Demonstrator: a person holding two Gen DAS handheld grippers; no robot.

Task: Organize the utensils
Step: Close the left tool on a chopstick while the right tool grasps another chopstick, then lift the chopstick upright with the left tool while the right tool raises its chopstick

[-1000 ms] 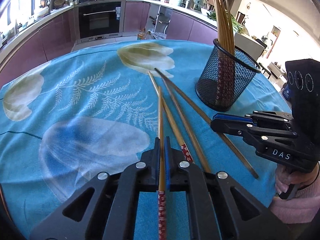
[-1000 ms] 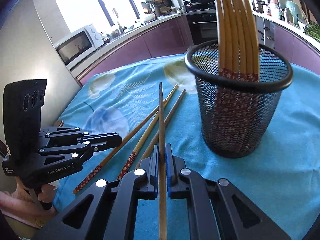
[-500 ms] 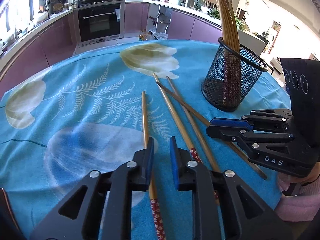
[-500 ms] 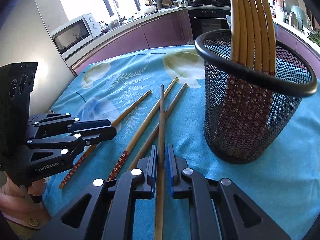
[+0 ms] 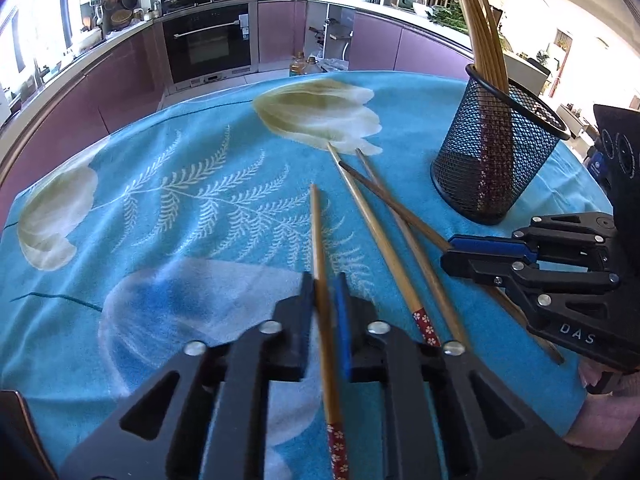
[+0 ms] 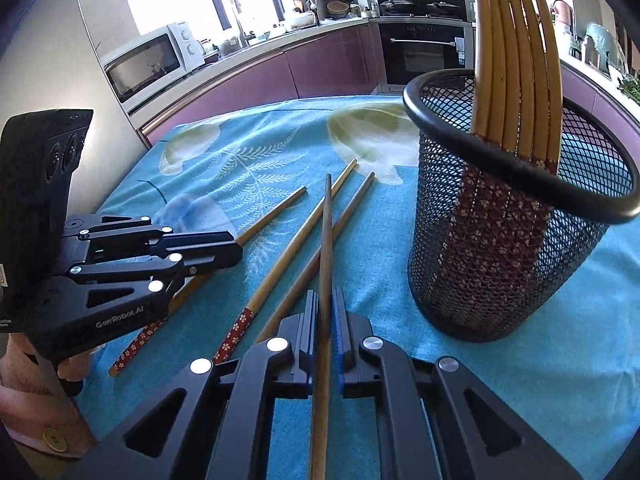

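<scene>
Beside the mesh holder (image 6: 516,216) | left gripper (image 5: 326,300) pinching a chopstick (image 5: 318,248), jaws just closing | right gripper (image 6: 327,312) pinching another chopstick (image 6: 326,240) | risk: long sticks snagging holder rim, tipping it.

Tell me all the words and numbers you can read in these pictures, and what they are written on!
"DAS" in white letters, on the side of the right gripper.
"GenRobot.AI" in white letters, on the side of the left gripper.
The microwave has marks by its knobs, too small to read.
The oven has a small sticker, too blurred to read.
</scene>
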